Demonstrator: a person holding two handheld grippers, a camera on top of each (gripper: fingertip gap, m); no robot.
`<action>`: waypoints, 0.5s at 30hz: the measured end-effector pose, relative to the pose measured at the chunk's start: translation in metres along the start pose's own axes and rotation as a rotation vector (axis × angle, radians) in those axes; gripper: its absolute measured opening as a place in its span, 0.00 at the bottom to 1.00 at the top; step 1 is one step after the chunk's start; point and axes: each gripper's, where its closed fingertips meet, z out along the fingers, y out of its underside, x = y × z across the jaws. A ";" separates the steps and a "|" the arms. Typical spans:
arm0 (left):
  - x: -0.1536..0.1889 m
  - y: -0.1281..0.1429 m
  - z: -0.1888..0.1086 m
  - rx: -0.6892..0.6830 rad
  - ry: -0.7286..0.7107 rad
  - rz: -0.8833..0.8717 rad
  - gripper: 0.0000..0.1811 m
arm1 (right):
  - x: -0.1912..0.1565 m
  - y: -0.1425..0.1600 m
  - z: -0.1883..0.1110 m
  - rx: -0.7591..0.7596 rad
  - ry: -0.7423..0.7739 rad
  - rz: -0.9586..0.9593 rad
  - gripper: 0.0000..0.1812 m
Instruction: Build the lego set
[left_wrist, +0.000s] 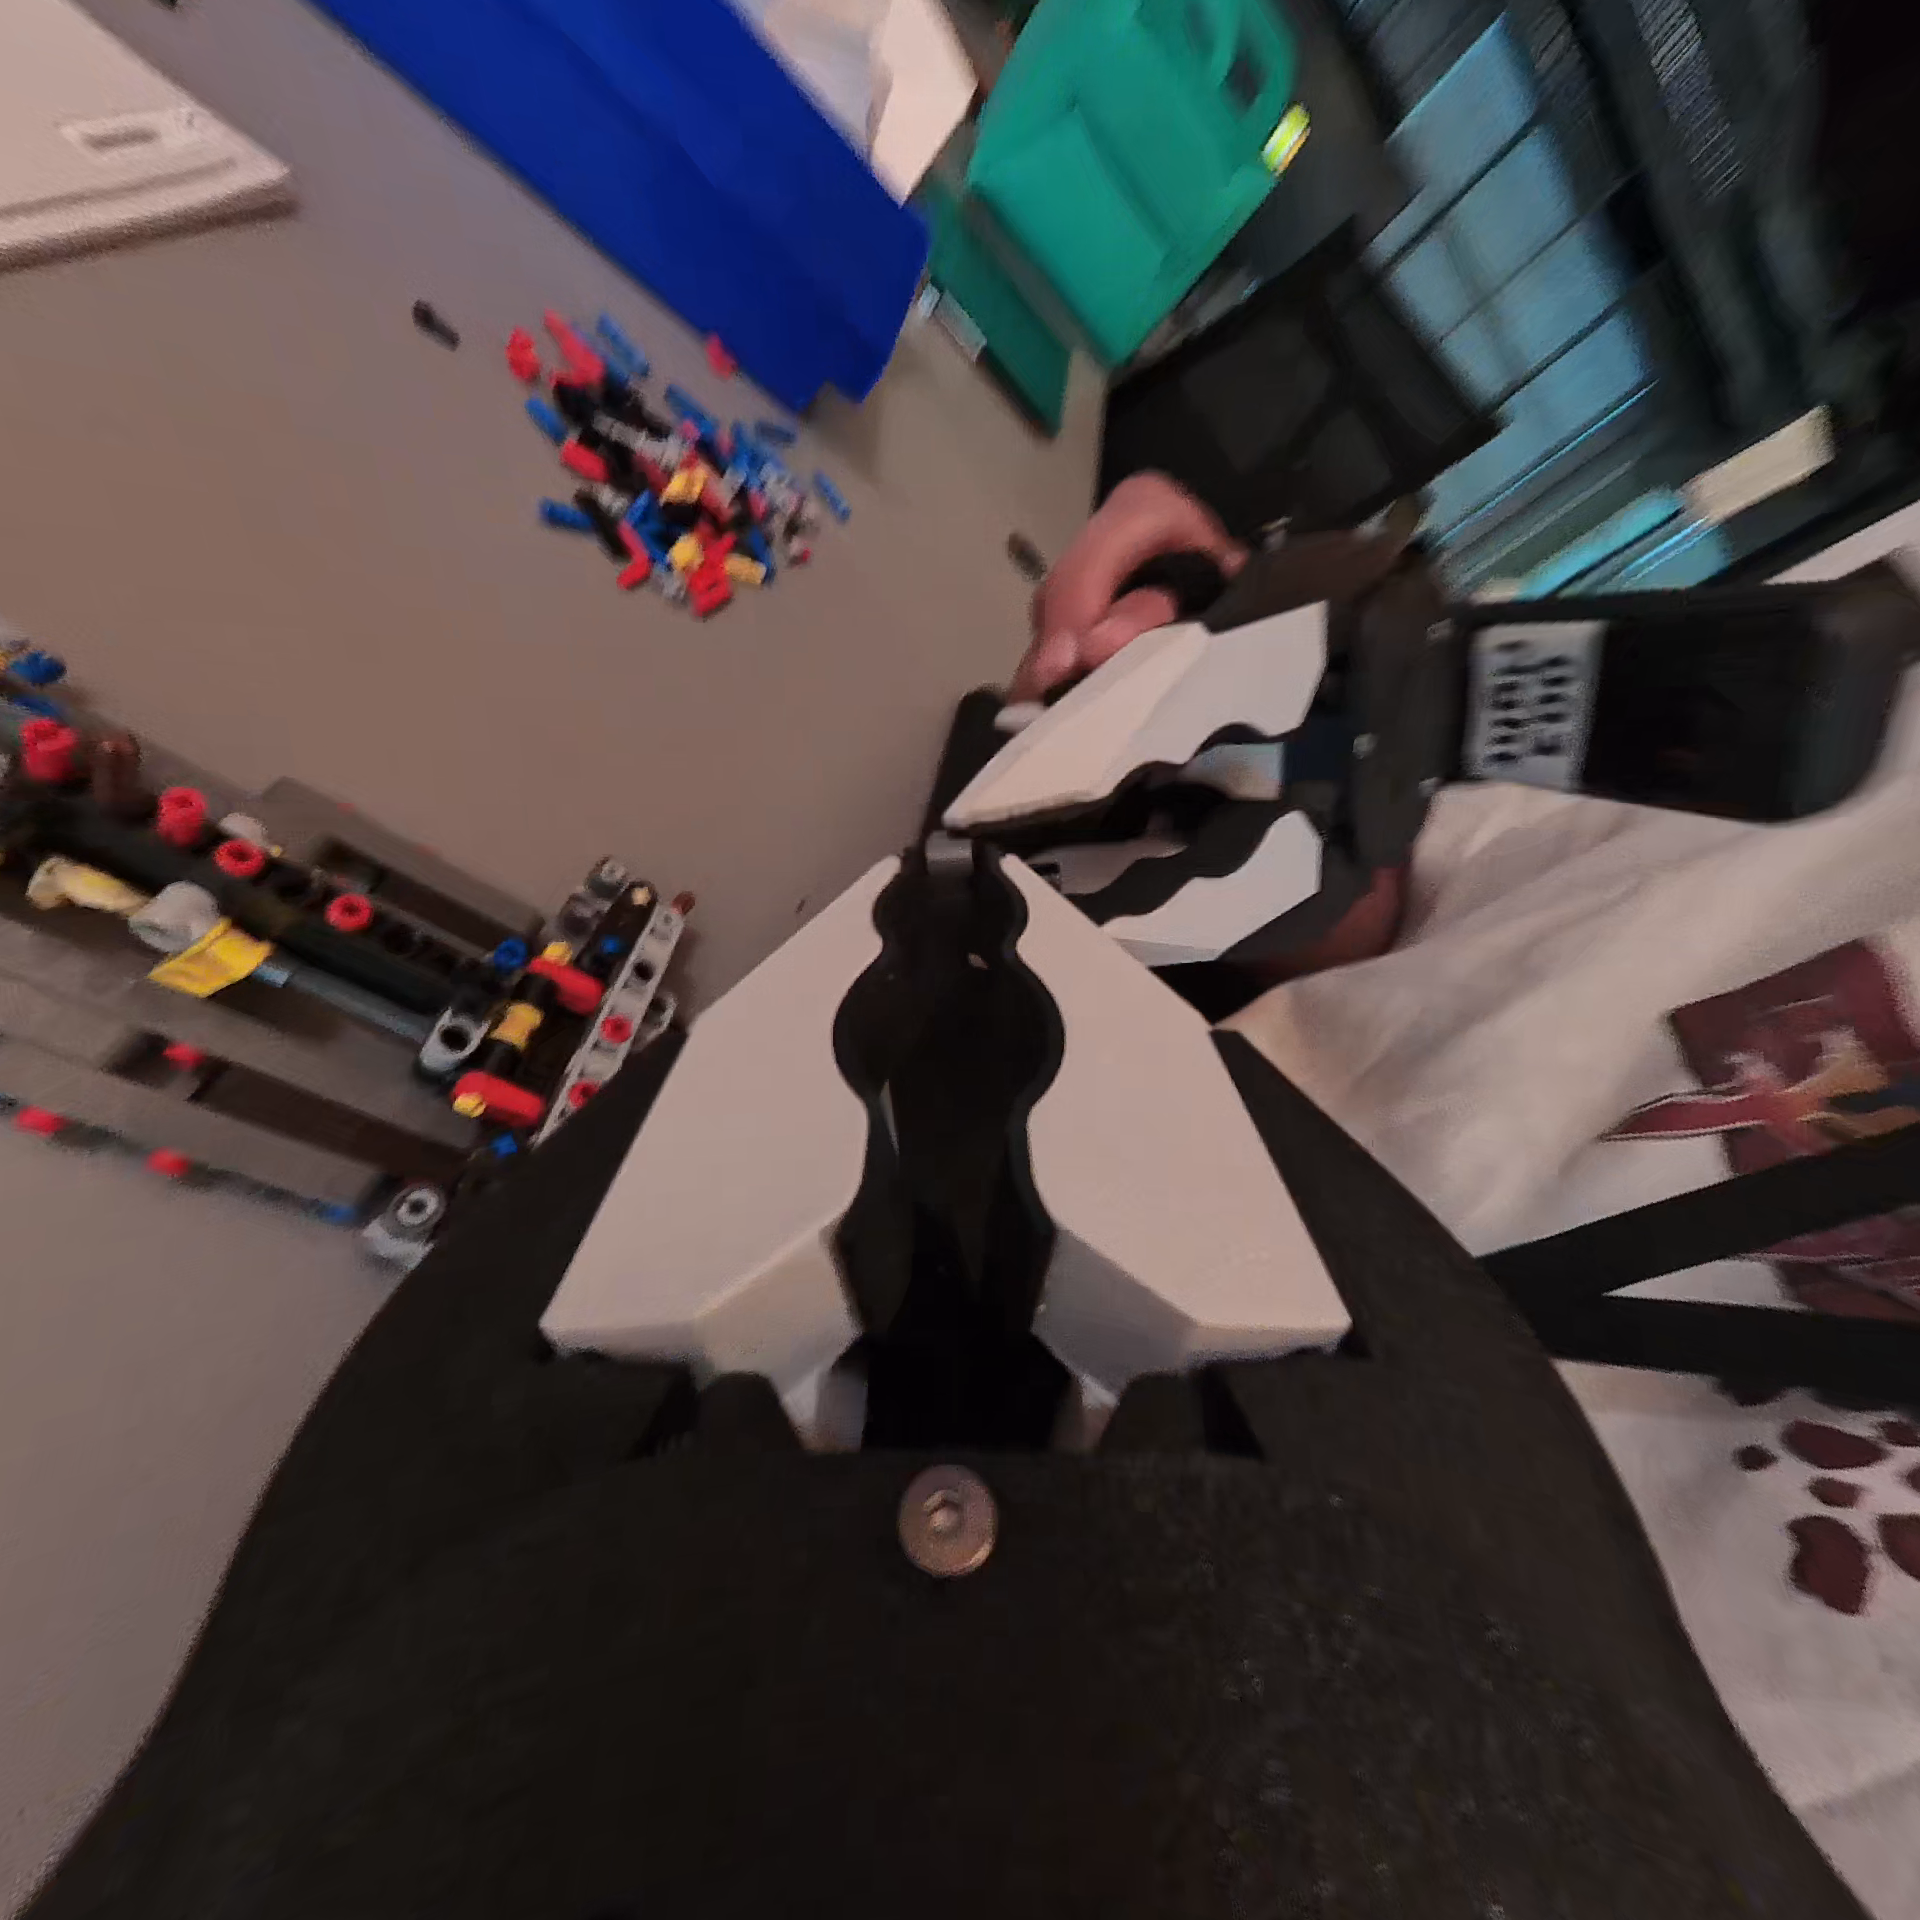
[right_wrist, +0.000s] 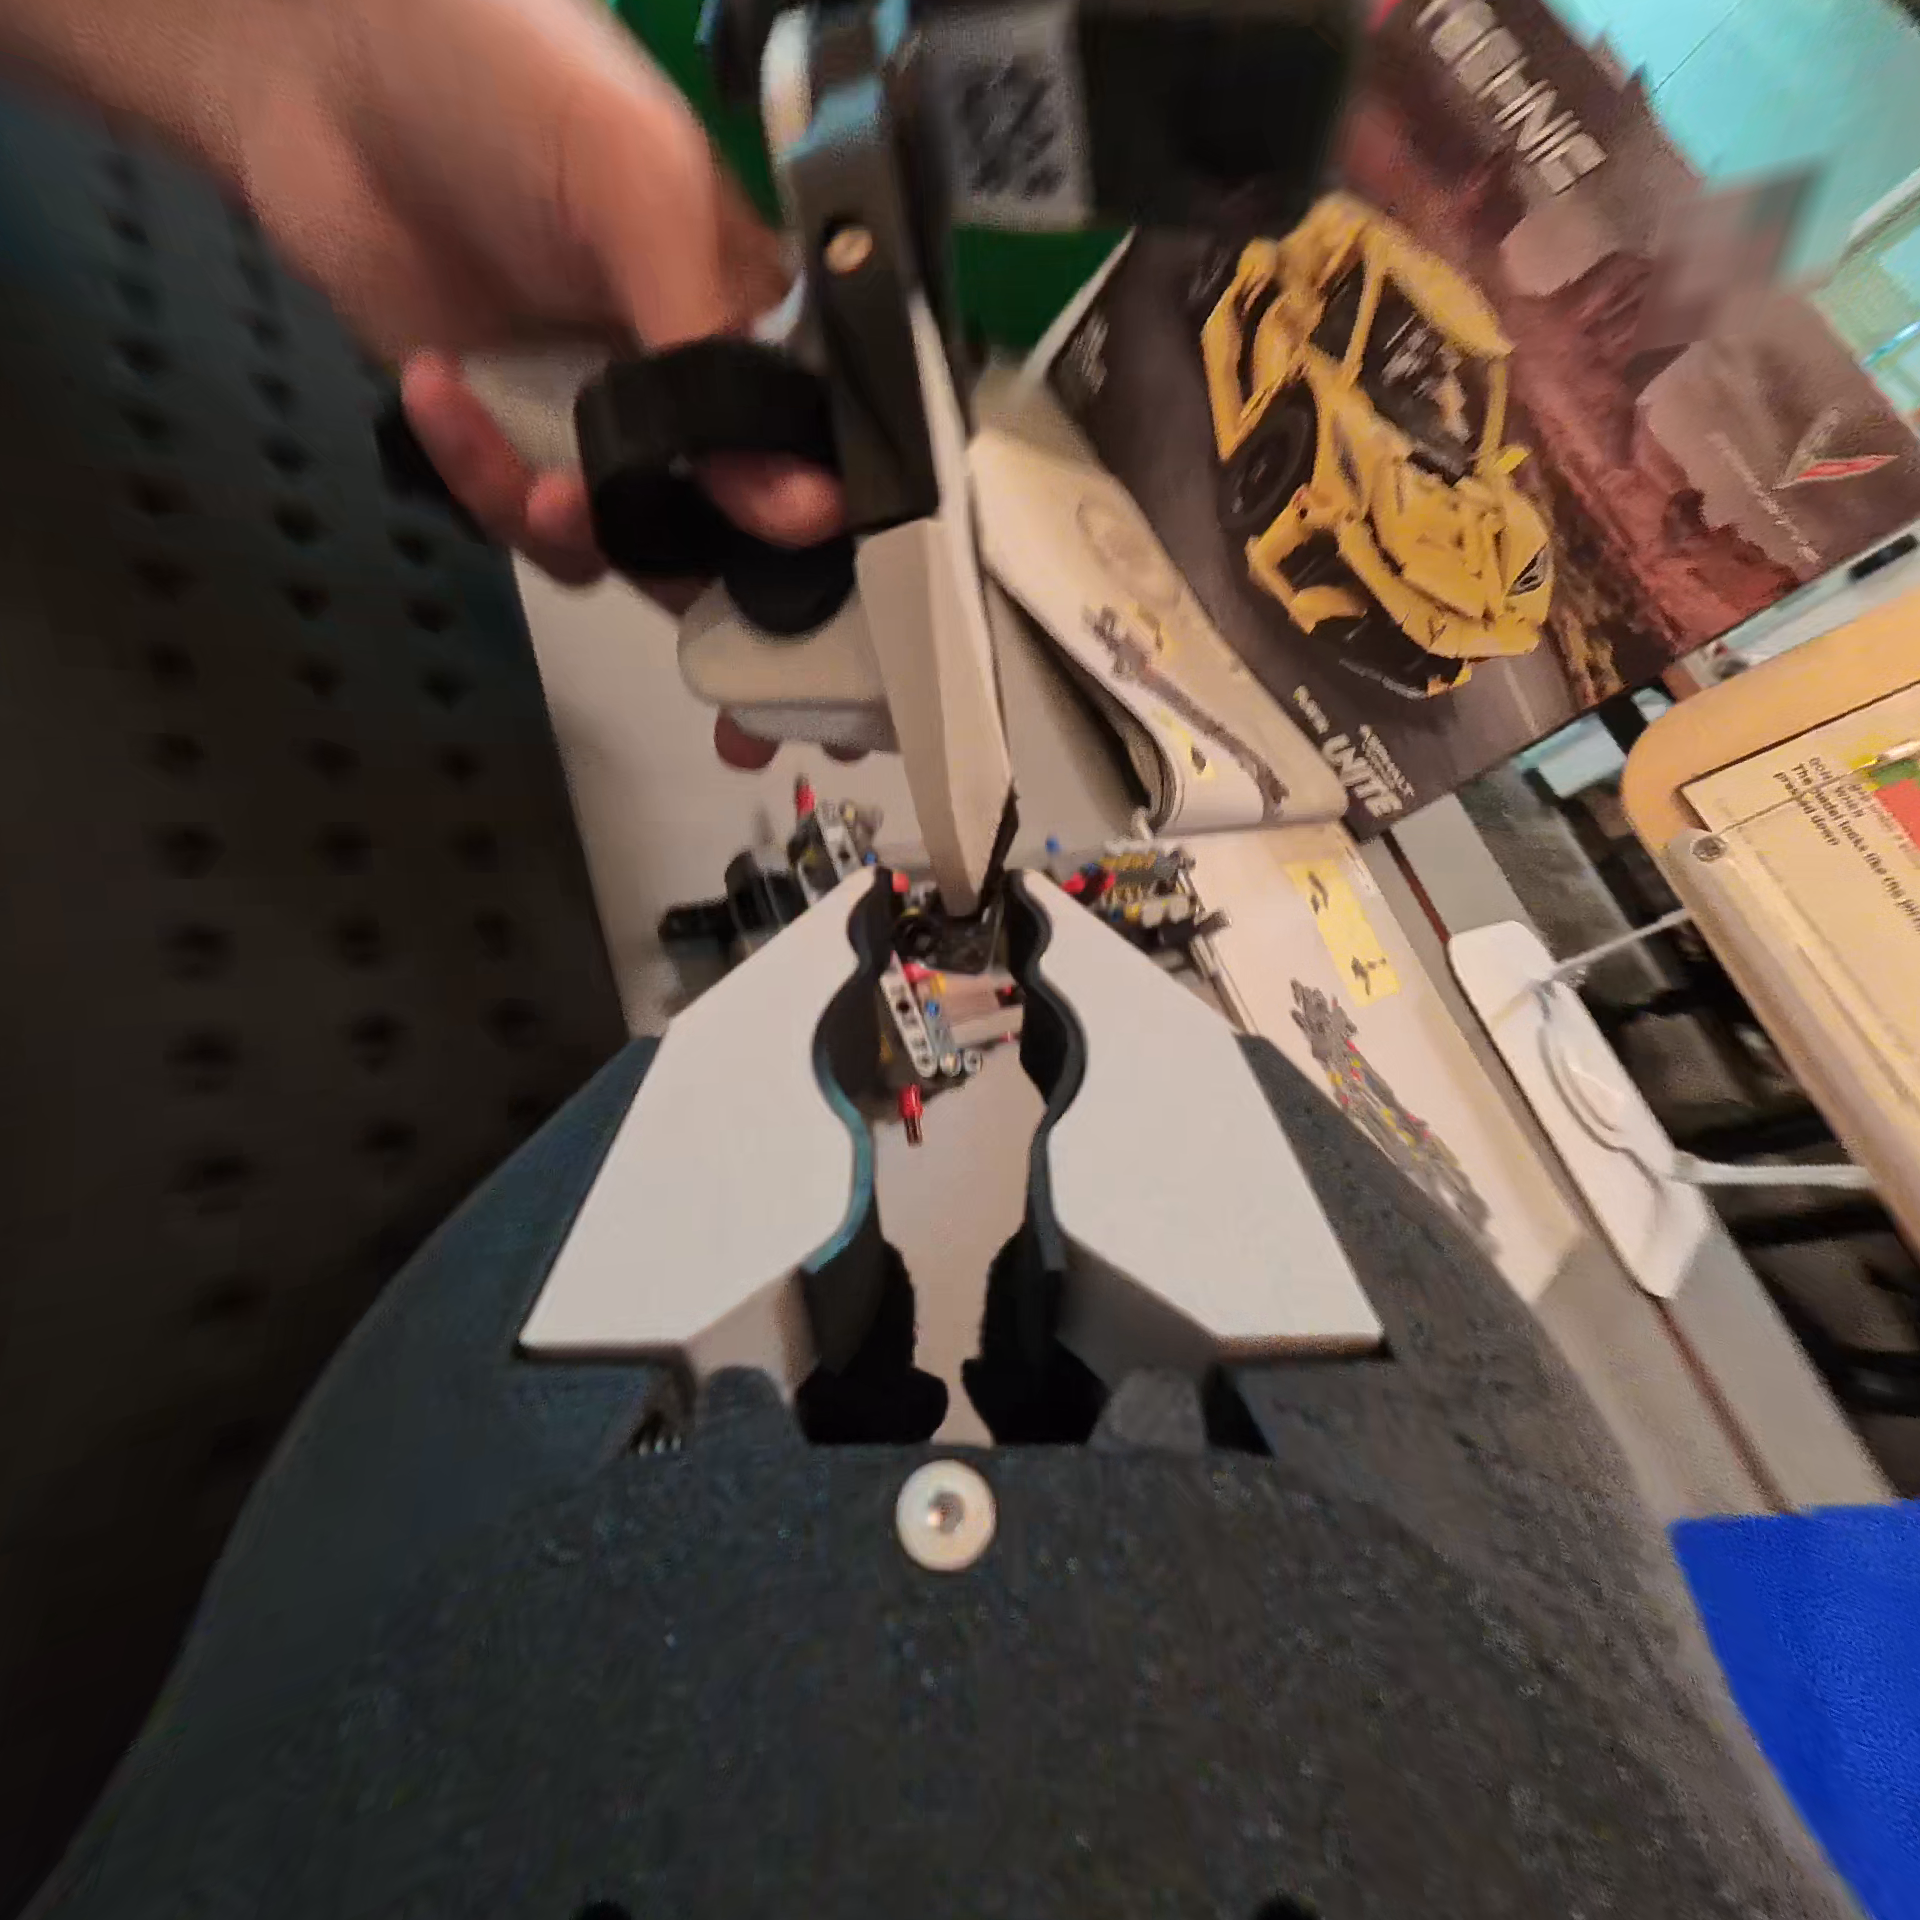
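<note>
My left gripper (left_wrist: 948, 868) is shut on a small grey Lego piece (left_wrist: 945, 852) at its tips, held above the table. My right gripper (left_wrist: 987, 831) comes in from the right, and its tips meet the left gripper's tips. In the right wrist view my right gripper (right_wrist: 954, 888) stands slightly open, and the left gripper's closed tip (right_wrist: 971, 883) sits between its fingers with a small dark piece (right_wrist: 958, 935) just below. The partly built grey and black model (left_wrist: 312, 956) lies on the table to the left; it also shows between the right fingers (right_wrist: 935, 1023).
A pile of loose red, blue, yellow and black pieces (left_wrist: 675, 478) lies on the table beyond. A blue bin (left_wrist: 675, 156) and a green crate (left_wrist: 1122, 177) stand behind. The set's box with a yellow car (right_wrist: 1455, 416) and an open instruction booklet (right_wrist: 1143, 665) lie far right.
</note>
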 end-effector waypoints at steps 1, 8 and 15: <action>0.005 -0.010 -0.004 0.072 0.052 -0.032 0.04 | 0.006 -0.008 -0.005 0.068 0.004 0.069 0.12; 0.052 -0.055 -0.030 0.403 0.520 -0.287 0.03 | 0.039 -0.054 -0.027 0.434 -0.028 0.403 0.12; 0.081 -0.059 -0.033 0.425 0.747 -0.340 0.03 | 0.040 -0.078 -0.037 0.606 -0.075 0.417 0.10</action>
